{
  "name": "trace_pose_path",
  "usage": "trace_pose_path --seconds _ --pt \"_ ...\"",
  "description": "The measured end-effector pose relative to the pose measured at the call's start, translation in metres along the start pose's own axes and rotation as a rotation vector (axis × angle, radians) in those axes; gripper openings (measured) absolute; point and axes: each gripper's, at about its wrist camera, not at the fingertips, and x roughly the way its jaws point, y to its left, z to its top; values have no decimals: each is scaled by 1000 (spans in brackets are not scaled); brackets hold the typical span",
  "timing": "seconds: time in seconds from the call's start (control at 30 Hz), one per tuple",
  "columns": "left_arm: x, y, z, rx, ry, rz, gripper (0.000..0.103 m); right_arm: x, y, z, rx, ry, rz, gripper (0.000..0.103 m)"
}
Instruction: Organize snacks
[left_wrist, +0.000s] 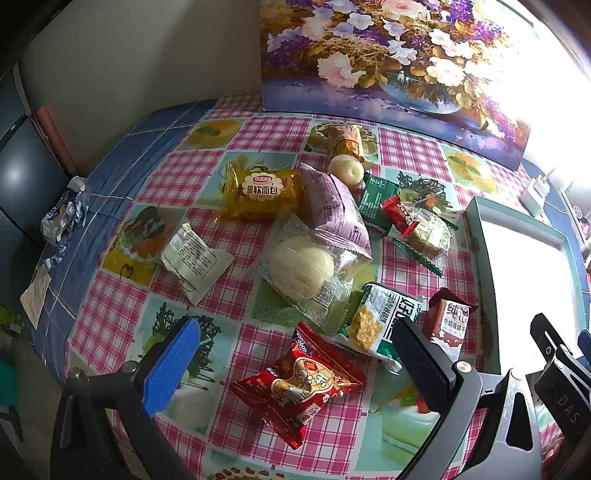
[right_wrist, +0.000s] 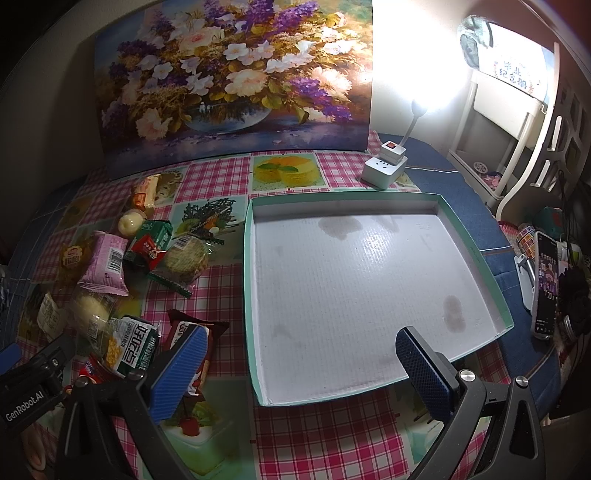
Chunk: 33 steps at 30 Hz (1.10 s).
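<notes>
Several wrapped snacks lie scattered on the checked tablecloth. In the left wrist view a red packet lies between the fingers of my open left gripper. Behind it are a clear-wrapped bun, a yellow bread pack, a purple packet, a green-white cracker pack and a brown biscuit pack. My right gripper stands open over the near edge of the empty teal-rimmed tray; its left finger is just in front of the brown biscuit pack.
A flower painting leans against the wall at the back. A white power cube with a lit lamp stands behind the tray. A phone on a stand is at the right. Crumpled wrappers lie at the table's left edge.
</notes>
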Motion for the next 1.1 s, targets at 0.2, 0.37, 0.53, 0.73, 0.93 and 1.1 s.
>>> trace_pose_path --seconds 0.2,0.37,0.53,0.73,0.93,1.1 --pt "2 0 2 -5 14 1 103 2 1 -1 -5 6 3 103" --pt "4 3 3 -9 24 -1 103 4 4 -1 -23 14 19 103" --pt "12 16 2 -39 58 -1 103 22 27 -5 -66 115 167 103" --pt "30 27 -6 -72 131 -16 103 40 47 -12 -102 180 202 103" --pt "43 31 -21 -16 172 -25 103 47 41 -7 -57 181 207 102" --pt "45 21 -31 50 182 -60 103 52 48 1 -58 166 238 91"
